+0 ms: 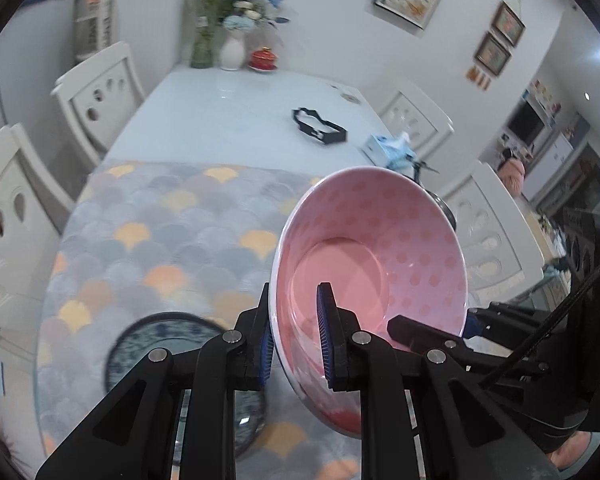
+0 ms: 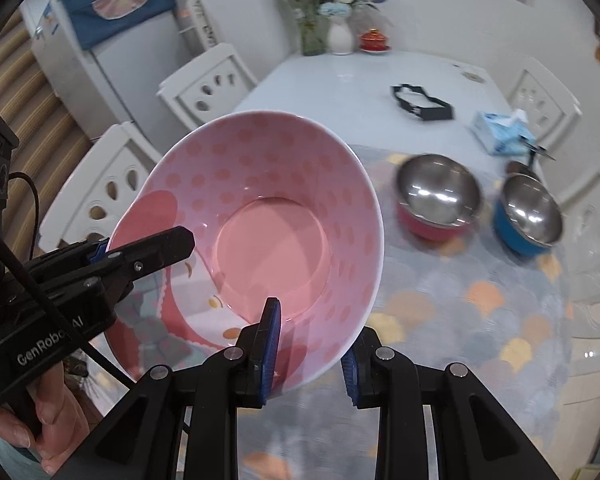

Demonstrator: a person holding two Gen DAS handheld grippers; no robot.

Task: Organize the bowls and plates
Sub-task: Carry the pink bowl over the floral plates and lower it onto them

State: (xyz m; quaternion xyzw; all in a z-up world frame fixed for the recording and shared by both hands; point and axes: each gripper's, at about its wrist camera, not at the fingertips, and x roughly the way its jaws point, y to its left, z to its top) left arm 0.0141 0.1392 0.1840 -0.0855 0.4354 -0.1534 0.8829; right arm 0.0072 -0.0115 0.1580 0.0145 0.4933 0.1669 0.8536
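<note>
Blue-patterned plate [image 1: 172,344] on scallop-print mat [image 1: 160,232], left gripper [image 1: 296,336] pinching the near rim of a tilted pink polka-dot bowl [image 1: 380,248] held above the table, right gripper [image 2: 310,344] clamped on its opposite rim, red-sided steel bowl [image 2: 438,200], blue-sided steel bowl [image 2: 530,216] just beside.

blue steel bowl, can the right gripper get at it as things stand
Probably not yet. The right gripper is shut on the rim of the pink bowl, which the left gripper also clamps. The blue steel bowl sits unobstructed on the mat, but the jaws are occupied.
</note>
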